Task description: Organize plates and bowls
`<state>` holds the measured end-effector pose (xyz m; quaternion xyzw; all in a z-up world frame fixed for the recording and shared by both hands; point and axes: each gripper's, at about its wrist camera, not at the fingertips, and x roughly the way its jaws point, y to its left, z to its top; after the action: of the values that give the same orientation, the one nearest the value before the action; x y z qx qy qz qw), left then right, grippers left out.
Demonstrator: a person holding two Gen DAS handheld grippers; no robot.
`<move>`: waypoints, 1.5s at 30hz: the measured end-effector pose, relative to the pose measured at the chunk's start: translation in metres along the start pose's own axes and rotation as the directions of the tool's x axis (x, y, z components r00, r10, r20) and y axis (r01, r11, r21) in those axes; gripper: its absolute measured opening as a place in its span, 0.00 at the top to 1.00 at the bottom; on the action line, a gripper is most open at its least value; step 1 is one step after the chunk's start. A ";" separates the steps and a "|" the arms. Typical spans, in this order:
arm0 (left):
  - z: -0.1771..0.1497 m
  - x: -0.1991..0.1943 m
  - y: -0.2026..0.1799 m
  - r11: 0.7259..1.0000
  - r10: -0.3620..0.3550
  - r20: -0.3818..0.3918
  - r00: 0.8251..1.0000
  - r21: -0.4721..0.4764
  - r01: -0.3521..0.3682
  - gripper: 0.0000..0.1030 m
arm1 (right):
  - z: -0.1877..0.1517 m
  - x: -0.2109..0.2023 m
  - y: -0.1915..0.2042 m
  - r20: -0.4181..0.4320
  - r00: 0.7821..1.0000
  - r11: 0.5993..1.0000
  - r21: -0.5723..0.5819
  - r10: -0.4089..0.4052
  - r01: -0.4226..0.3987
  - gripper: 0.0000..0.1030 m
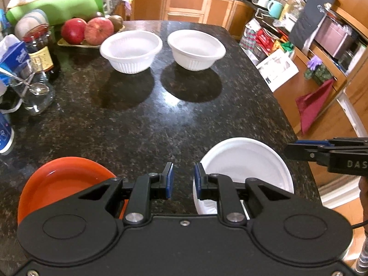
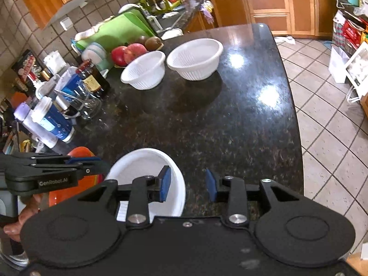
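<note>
Two white ribbed bowls stand side by side at the far end of the dark granite counter [image 1: 142, 119]: a left bowl [image 1: 131, 50] [image 2: 143, 70] and a right bowl [image 1: 196, 48] [image 2: 195, 57]. An orange plate [image 1: 62, 184] [image 2: 69, 188] and a white plate [image 1: 247, 168] [image 2: 147, 165] lie at the near edge. My left gripper [image 1: 183, 179] is open and empty, hovering between the two plates. My right gripper [image 2: 188, 185] is open and empty, just right of the white plate; it also shows side-on in the left wrist view [image 1: 322, 154].
A tray of red apples [image 1: 88, 31], a dark sauce bottle [image 1: 41, 48], a glass with spoons [image 1: 34, 92] and cartons crowd the counter's left side. A green cutting board [image 1: 57, 2] stands behind. The counter's right edge drops to tiled floor [image 2: 326, 115].
</note>
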<state>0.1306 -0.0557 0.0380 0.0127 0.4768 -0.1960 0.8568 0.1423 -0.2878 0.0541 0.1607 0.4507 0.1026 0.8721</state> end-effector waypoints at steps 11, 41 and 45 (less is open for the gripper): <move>0.002 -0.009 -0.004 0.997 0.059 0.064 0.996 -0.047 -0.056 0.75 | 0.009 -0.045 -0.014 0.126 0.992 0.999 -0.040 0.033 -0.029 0.61; 0.053 0.027 -0.036 0.978 0.093 0.232 0.968 0.162 -0.133 0.75 | -0.007 -0.118 -0.048 0.218 0.804 0.833 0.171 -0.553 0.527 0.59; 0.061 0.032 -0.036 0.980 0.086 0.198 0.976 0.162 -0.119 0.75 | -0.017 -0.120 -0.041 0.195 0.773 0.797 0.123 -0.603 0.591 0.57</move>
<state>0.1824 -0.1119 0.0511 0.0929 0.3728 -0.1926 0.9029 0.0610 -0.3616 0.1194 0.0438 0.3797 -0.2105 0.8998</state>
